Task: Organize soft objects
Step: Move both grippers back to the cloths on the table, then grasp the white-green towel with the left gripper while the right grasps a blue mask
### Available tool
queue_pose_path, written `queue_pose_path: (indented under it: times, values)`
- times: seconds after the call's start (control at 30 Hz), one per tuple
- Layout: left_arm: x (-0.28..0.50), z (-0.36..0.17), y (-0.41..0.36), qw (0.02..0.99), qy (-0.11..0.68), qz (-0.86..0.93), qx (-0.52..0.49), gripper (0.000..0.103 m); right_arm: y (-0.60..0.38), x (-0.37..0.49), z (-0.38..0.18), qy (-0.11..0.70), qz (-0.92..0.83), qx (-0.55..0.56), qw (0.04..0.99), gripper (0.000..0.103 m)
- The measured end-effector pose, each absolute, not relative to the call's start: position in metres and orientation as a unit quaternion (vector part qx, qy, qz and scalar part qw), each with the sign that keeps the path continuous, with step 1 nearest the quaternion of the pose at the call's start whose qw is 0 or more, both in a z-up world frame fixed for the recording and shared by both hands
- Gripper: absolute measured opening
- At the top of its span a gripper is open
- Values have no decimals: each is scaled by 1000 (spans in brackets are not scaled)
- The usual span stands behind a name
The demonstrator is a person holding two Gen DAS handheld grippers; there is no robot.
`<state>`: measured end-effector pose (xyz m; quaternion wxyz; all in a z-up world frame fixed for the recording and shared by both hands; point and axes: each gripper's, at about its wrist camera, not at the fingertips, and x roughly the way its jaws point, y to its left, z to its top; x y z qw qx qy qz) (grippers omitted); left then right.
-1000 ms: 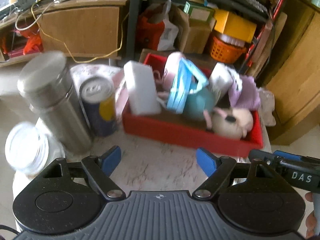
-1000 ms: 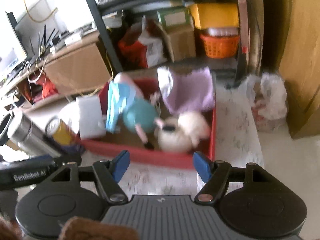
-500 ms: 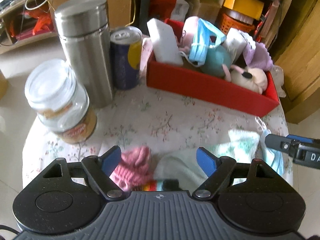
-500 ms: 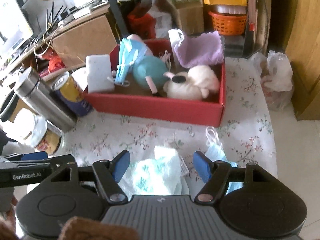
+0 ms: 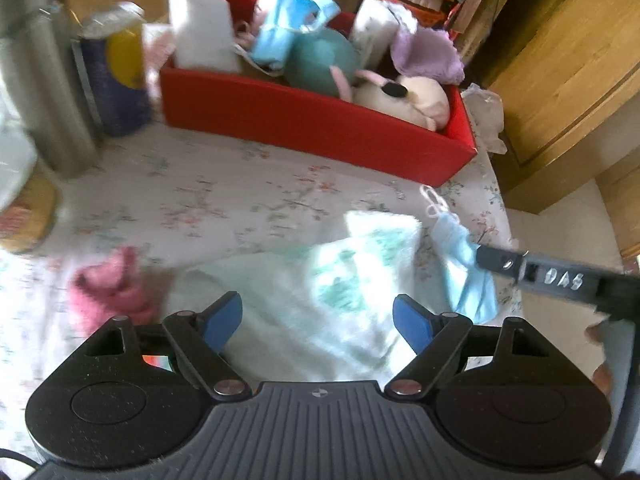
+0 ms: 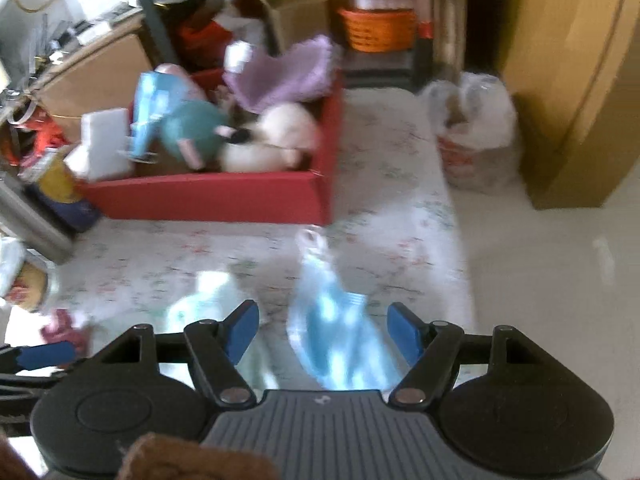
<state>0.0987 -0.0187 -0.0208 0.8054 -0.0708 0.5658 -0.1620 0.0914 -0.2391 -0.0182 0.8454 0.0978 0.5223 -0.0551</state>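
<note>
Both grippers [image 5: 318, 316] [image 6: 322, 330] lower now, over towel [image 5: 320, 280], mask [image 6: 340, 344].

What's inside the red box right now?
The red box holds a white sponge block, a blue face mask, a teal plush, a cream plush and a purple cloth. These cover the bottom.

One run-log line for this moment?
left gripper: open over towel | right gripper: open over blue mask | red box: part-filled

left hand-held gripper [image 5: 318, 316] lowered over pale towel [image 5: 320, 280], right hand-held gripper [image 6: 322, 330] lowered over blue mask [image 6: 336, 336]
</note>
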Motion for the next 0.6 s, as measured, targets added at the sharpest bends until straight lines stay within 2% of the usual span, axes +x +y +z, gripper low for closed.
queue_pose_path:
  times: [0.33, 0.47, 0.57, 0.6]
  values:
    - [114, -56, -60, 789, 588, -166, -70, 81, -259, 101, -62, 568, -54, 146, 808, 43]
    - [107, -59, -71, 796, 582, -166, -20, 78, -257, 99, -68, 574, -54, 114, 809, 44]
    - [97, -60, -80, 807, 567, -163, 34, 67, -249, 94, -71, 573, -46, 71, 815, 45]
    - [94, -60, -82, 811, 561, -158, 51, 59, -243, 93, -71, 572, -46, 52, 818, 42]
